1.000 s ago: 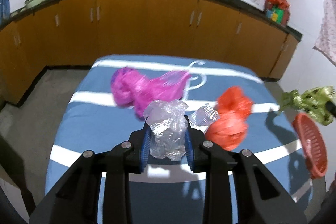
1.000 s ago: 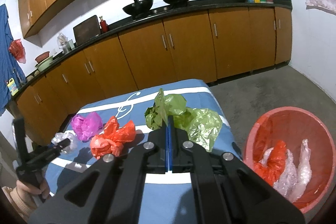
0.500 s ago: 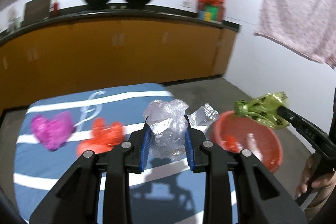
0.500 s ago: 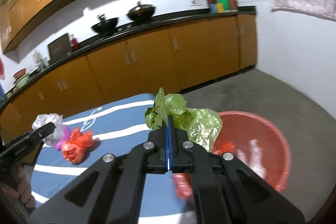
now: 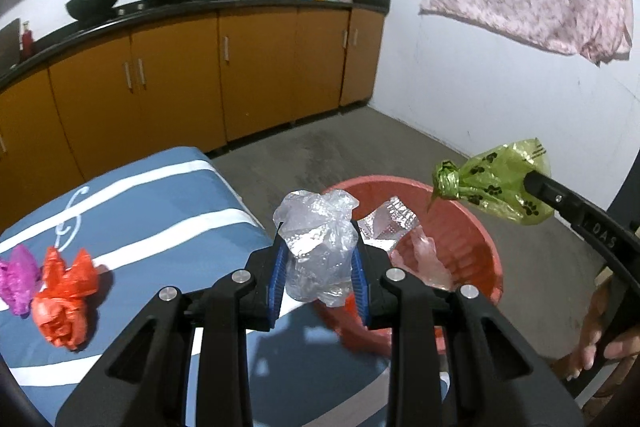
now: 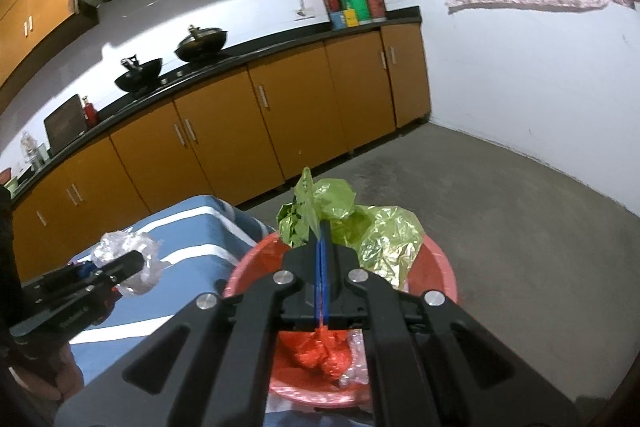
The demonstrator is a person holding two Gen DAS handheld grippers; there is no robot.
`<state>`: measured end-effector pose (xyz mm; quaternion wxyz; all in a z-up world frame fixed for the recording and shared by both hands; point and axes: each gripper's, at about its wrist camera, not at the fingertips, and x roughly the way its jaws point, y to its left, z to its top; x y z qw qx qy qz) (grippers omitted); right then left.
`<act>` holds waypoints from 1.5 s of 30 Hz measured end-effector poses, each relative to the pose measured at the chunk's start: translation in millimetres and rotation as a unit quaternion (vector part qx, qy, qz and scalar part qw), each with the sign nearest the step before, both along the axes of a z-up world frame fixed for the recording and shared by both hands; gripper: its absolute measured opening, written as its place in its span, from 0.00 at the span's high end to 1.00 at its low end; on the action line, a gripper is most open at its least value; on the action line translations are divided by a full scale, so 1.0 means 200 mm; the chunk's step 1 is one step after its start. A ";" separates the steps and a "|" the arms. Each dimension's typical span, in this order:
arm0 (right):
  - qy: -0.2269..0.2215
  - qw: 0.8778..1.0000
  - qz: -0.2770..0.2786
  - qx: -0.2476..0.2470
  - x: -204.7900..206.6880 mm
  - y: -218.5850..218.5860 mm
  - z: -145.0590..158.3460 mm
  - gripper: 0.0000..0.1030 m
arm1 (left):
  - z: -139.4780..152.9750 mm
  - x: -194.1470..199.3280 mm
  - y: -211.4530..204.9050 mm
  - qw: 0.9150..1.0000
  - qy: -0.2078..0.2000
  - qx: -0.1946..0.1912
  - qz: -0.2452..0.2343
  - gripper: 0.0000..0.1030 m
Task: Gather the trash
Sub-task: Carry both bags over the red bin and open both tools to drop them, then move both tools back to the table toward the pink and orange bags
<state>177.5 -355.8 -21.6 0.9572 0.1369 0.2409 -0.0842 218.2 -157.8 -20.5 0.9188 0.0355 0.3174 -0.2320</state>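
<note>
Now, bench: orange bag (image 5: 64, 301) and magenta bag (image 5: 16, 283) left behind.
Left tongs (image 5: 319, 269): swung over, gripping clear bag (image 5: 318, 247) at red basin (image 5: 476, 227) rim.
Right tongs (image 6: 322, 251): pinching green bag (image 6: 360, 227) above basin; drop next.

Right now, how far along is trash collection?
Done: the bin already holds an orange bag and clear plastic. In hand: the left tool grips a clear bag near the bin's rim; the right tool holds a green bag over the bin. Left: an orange-red bag and a pink bag lie on the table.
</note>
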 end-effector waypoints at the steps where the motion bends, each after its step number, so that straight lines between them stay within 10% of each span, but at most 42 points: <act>1: 0.001 1.000 -0.003 0.003 0.00 -0.03 -0.01 0.98 | -0.01 0.00 -0.02 1.000 0.002 0.003 -0.003 0.72; 26: 0.005 0.999 -0.023 0.045 0.12 -0.22 -0.16 0.97 | -0.22 0.13 -0.30 0.996 0.045 0.027 -0.066 0.71; 31: 0.006 0.998 -0.021 0.051 0.13 -0.22 -0.18 0.80 | -0.24 0.13 -0.32 0.996 0.043 0.035 -0.072 0.52; 45: -0.001 0.999 -0.026 0.038 0.09 -0.16 -0.13 0.46 | -0.18 0.13 0.06 0.999 0.040 0.011 0.009 0.41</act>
